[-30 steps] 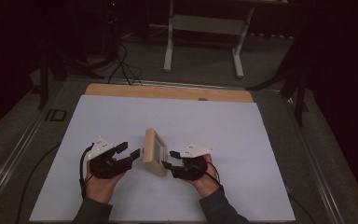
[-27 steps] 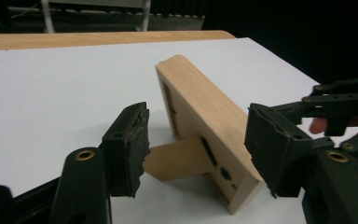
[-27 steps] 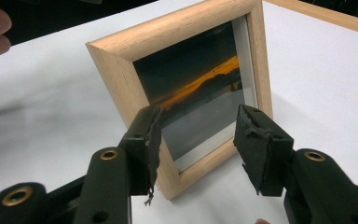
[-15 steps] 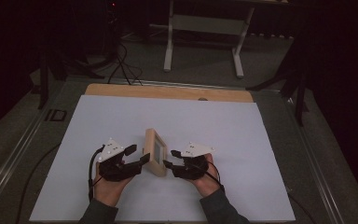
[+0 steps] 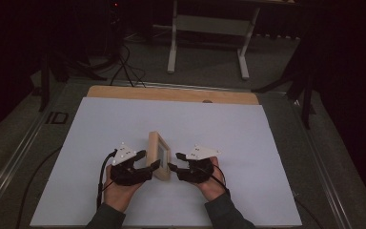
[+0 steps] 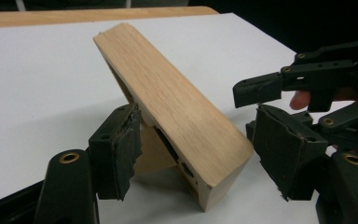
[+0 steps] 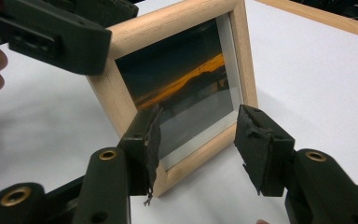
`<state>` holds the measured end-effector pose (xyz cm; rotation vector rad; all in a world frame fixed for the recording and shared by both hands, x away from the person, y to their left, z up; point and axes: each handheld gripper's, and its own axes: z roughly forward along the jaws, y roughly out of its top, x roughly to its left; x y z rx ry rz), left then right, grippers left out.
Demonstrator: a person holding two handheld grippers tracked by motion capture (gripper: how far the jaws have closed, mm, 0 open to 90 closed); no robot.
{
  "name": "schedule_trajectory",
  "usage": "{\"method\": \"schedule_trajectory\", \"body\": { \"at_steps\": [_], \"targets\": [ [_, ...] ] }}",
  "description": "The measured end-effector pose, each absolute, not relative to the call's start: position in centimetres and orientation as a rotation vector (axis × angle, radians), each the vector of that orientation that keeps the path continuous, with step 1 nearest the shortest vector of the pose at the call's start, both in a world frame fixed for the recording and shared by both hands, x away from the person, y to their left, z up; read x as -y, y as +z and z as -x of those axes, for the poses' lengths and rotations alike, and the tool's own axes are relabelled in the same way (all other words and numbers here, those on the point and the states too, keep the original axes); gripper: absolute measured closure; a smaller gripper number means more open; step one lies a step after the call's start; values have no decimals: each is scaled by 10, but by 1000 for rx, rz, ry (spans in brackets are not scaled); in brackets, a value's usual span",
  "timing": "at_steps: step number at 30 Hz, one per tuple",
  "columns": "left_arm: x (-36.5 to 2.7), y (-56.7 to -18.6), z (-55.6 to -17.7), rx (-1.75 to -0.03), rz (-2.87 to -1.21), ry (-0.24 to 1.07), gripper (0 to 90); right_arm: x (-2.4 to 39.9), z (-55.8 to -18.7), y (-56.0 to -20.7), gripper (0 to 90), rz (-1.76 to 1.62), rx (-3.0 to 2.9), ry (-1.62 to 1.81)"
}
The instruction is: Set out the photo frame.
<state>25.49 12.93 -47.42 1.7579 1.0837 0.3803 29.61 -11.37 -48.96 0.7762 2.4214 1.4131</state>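
Note:
A small light-wood picture frame (image 5: 158, 155) stands tilted on its back stand in the middle of the white table (image 5: 248, 143). Its glass front (image 7: 177, 79) shows a dark sunset photo and faces my right gripper (image 5: 175, 161). That right gripper (image 7: 203, 144) is open, its pads just before the frame's lower edge. My left gripper (image 5: 148, 160) is open at the frame's back. In the left gripper view its jaws straddle the frame's near wooden end (image 6: 186, 121); the left pad (image 6: 116, 154) sits against the stand, and the right pad (image 6: 284, 158) is apart from the wood.
A wooden strip (image 5: 171, 94) runs along the table's far edge. Beyond it on the dark floor stand white metal legs (image 5: 174, 43) and loose cables (image 5: 124, 62). A metal rail (image 5: 24, 143) borders the table's left side.
My left gripper has moved right, from apart from the frame to straddling its near end. The right gripper and the frame have barely shifted.

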Motion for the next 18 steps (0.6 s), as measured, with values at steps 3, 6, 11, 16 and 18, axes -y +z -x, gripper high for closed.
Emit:
{"method": "schedule_trajectory", "body": {
  "at_steps": [3, 6, 11, 16, 18],
  "targets": [
    [-128, -476, -256, -1096, -1761, 381, 330, 114, -297, -490, 496, -777, -2423, 1412],
    [-127, -478, -258, -1108, -1765, 372, 336, 114, -297, -490, 496, -779, -2422, 1408],
    [-125, -480, -259, -1102, -1781, 361, 372, 114, -297, -491, 495, -778, -2420, 1404],
    [-125, -480, -260, -1103, -1780, 351, 379, 114, -297, -490, 495, -778, -2418, 1401],
    [-125, -480, -260, -1103, -1780, 340, 390, 114, -297, -490, 495, -778, -2418, 1401]
  ]
}}
